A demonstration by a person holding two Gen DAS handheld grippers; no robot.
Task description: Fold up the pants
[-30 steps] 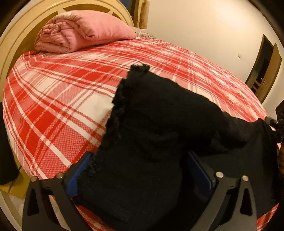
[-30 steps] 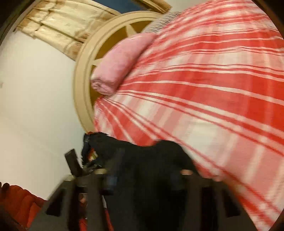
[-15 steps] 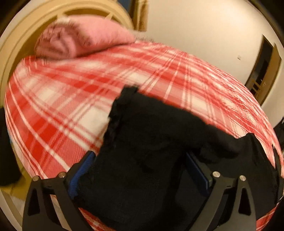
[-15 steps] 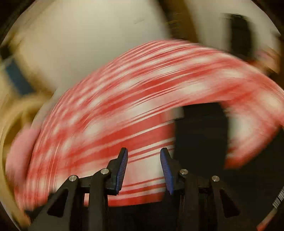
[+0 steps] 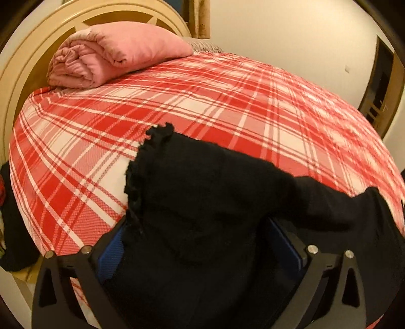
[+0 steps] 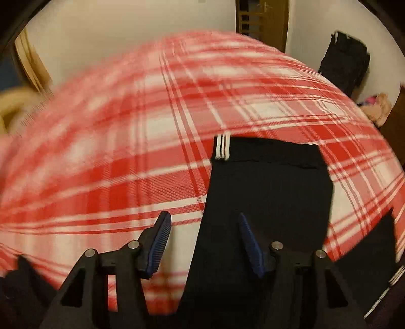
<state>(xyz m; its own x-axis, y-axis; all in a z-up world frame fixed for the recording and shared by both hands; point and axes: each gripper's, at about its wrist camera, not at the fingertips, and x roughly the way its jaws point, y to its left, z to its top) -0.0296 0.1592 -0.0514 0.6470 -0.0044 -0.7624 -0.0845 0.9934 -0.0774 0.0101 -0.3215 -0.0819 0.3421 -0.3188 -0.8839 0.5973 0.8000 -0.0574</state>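
Black pants (image 5: 202, 202) lie on a red and white plaid bed (image 5: 202, 101). In the left wrist view a bunched part with a frilly edge fills the space between my left gripper's (image 5: 200, 243) blue pads, which stand wide apart around the cloth. In the right wrist view a flat pant leg (image 6: 268, 187) with white side stripes lies on the bed. My right gripper (image 6: 205, 240) is open and empty above the leg's left edge. Its right pad (image 6: 249, 243) is over the cloth and its left pad (image 6: 160, 240) over the bedsheet.
A rolled pink blanket (image 5: 111, 55) lies by the cream headboard (image 5: 22, 70). A dark bag (image 6: 346, 60) hangs by the far wall next to a wooden door (image 6: 263, 17). Dark clothes (image 5: 12, 227) lie off the bed's left side.
My right gripper let go of the bunched black cloth, opened, and swung round to face the flat pant leg. My left gripper stayed put with the cloth between its pads.
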